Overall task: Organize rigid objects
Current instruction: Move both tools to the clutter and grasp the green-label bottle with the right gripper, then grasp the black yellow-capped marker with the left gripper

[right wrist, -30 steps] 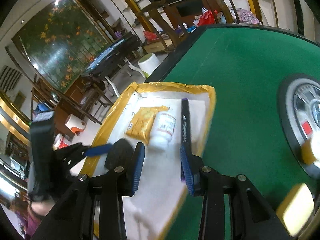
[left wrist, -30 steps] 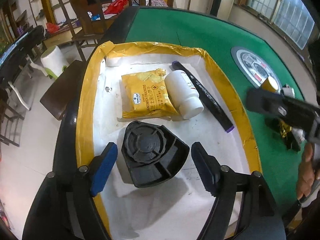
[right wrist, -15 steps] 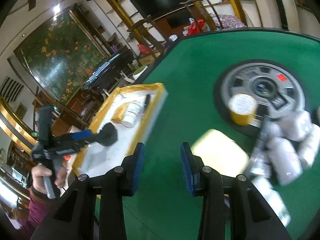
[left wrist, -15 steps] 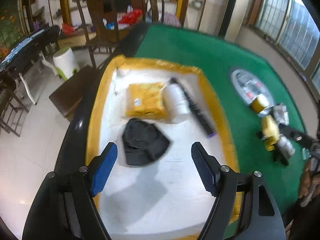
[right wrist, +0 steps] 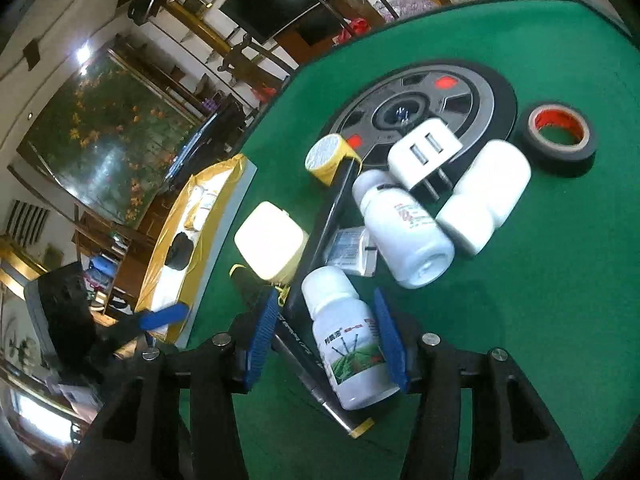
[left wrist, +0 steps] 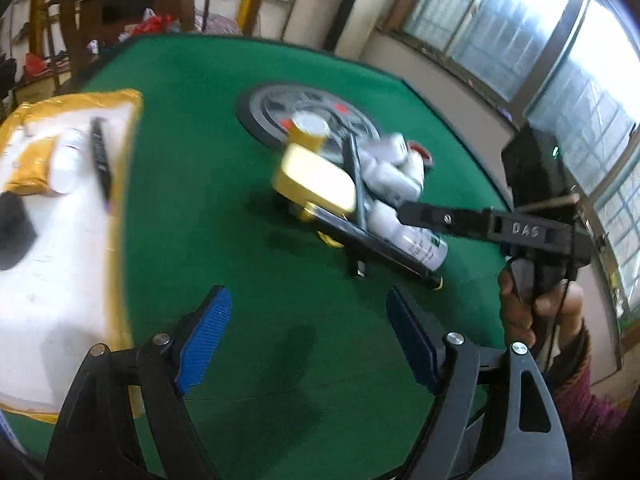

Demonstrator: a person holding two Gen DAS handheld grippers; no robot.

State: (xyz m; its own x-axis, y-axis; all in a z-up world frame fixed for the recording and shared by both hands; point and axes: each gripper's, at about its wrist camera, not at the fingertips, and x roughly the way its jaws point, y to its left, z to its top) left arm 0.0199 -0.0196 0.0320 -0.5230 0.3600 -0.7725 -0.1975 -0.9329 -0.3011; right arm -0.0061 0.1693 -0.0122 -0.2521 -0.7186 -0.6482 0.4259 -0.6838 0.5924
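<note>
Here the right gripper [right wrist: 324, 336] has its jaws wide apart, one on each side of a small white bottle [right wrist: 348, 344] with a green label. The bottle lies on the green table [right wrist: 540, 320] in a pile with other white bottles, a yellow box [right wrist: 270, 246] and a black pen [right wrist: 320, 236]. The left gripper [left wrist: 308, 336] hangs over bare green table, jaws apart and holding nothing. The yellow-edged tray [left wrist: 116, 200] sits far to its left.

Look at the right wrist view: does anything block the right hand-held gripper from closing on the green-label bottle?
Nothing visible does. The right hand-held gripper is open, with the green-label bottle already between its fingers. A black pen lies under the bottle, close to the left finger, so it might get nudged.
</note>
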